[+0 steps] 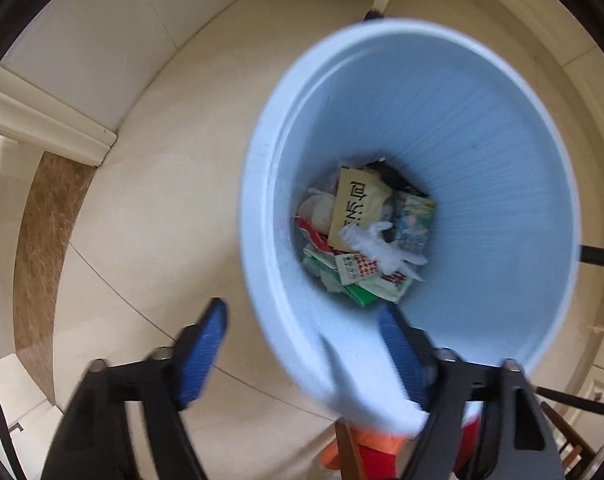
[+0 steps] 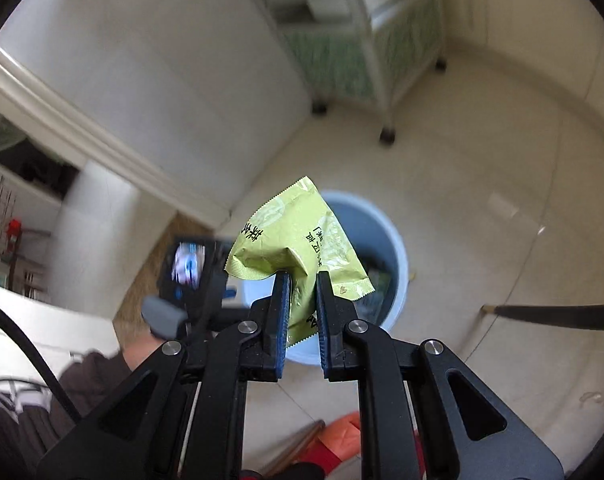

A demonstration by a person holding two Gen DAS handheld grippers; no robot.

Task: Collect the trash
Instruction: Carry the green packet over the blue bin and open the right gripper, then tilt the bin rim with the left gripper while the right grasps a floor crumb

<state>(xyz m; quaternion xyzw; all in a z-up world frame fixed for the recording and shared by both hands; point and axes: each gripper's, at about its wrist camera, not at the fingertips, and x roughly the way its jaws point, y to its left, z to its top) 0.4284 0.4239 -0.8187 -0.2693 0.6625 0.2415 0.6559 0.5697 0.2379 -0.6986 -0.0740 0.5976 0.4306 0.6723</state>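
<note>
The right claw (image 2: 303,280) pinches a green wrapper (image 2: 298,236) above a blue bin (image 2: 385,248) on the tiled floor (image 2: 481,184). The left claw (image 2: 194,276) hangs beside the bin.

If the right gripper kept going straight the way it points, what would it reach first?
Probably the open blue bin: the right gripper, shut on a green wrapper, aims at it. Depth is hard to judge.

Each hand-held gripper (image 2: 303,280) has black arms, silver screws and blue pads (image 1: 204,350); the person's sleeve (image 2: 90,376) is dark brown.
</note>
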